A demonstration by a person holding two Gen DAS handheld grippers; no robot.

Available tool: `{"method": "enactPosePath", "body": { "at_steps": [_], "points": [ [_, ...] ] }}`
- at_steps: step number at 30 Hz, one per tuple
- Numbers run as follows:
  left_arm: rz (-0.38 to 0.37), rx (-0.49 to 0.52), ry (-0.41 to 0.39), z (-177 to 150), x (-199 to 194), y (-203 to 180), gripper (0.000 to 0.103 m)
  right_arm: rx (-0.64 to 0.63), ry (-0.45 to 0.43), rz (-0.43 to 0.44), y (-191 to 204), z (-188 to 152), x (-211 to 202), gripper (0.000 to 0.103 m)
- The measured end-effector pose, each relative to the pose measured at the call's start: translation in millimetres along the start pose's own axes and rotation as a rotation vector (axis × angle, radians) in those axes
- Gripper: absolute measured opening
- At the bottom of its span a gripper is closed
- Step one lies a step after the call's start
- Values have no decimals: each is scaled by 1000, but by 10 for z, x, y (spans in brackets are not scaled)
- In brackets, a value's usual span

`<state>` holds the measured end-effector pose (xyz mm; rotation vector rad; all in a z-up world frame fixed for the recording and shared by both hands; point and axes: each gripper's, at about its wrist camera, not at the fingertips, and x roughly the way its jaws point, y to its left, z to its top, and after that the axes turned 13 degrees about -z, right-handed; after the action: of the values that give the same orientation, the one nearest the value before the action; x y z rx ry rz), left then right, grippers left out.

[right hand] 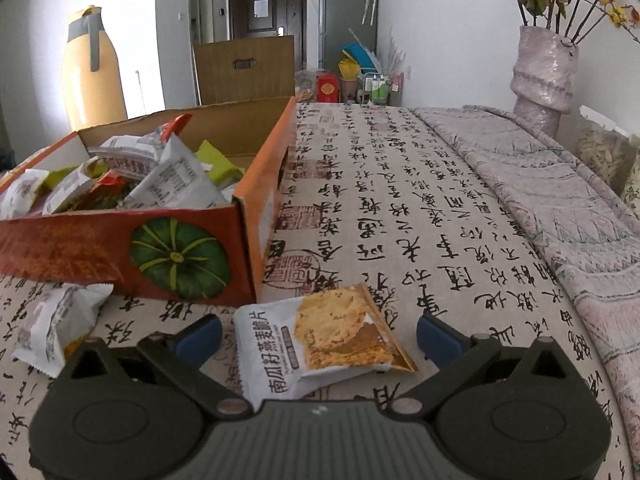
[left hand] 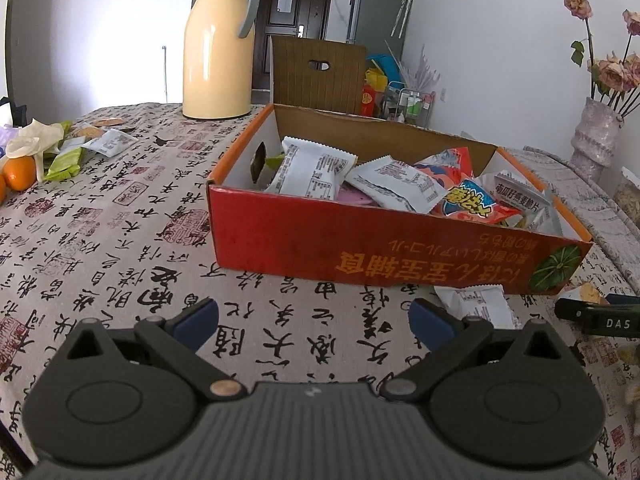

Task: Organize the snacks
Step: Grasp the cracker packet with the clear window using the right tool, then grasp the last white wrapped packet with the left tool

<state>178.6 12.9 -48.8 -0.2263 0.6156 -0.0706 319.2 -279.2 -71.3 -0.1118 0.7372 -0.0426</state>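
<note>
A red and orange cardboard box (left hand: 360, 248) with a pumpkin picture holds several snack packets; it also shows in the right wrist view (right hand: 132, 240). My left gripper (left hand: 314, 320) is open and empty above the tablecloth, in front of the box. A white packet (left hand: 476, 304) lies by the box's near right corner. My right gripper (right hand: 318, 338) is open, with a white and orange cracker packet (right hand: 320, 344) lying on the table between its fingers. Another white packet (right hand: 56, 324) lies to its left. More packets (left hand: 80, 148) lie at the far left.
A yellow thermos jug (left hand: 218, 44) stands behind the box. Oranges (left hand: 18, 172) and crumpled paper lie at the left edge. A vase of dried roses (right hand: 546, 72) stands at the back right on a quilted cloth (right hand: 560, 208). The other gripper's black body (left hand: 600, 318) shows at right.
</note>
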Motion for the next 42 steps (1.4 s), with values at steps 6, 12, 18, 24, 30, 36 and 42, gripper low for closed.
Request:
{"method": "enactPosePath", "body": {
  "at_steps": [6, 12, 18, 24, 30, 36, 42],
  "points": [
    [16, 9, 13, -3, 25, -19, 103, 1, 0, 10, -30, -20, -39, 103],
    [19, 41, 62, 30, 14, -127, 103, 11, -28, 24, -82, -43, -139, 67],
    [-25, 64, 59, 90, -58, -397, 103, 19, -55, 64, -110, -112, -257, 47],
    [-62, 80, 80, 129, 18, -713, 103, 37, -107, 77, -133, -152, -410, 47],
    [-52, 81, 130, 140, 200, -959, 103, 72, -167, 74, -223, -201, -587, 47],
    [-26, 91, 164, 123, 365, -1119, 103, 101, -207, 78, -307, -252, -690, 47],
    [-15, 105, 193, 62, 453, -1213, 102, 114, -211, 80, -326, -268, -667, 47]
  ]
}}
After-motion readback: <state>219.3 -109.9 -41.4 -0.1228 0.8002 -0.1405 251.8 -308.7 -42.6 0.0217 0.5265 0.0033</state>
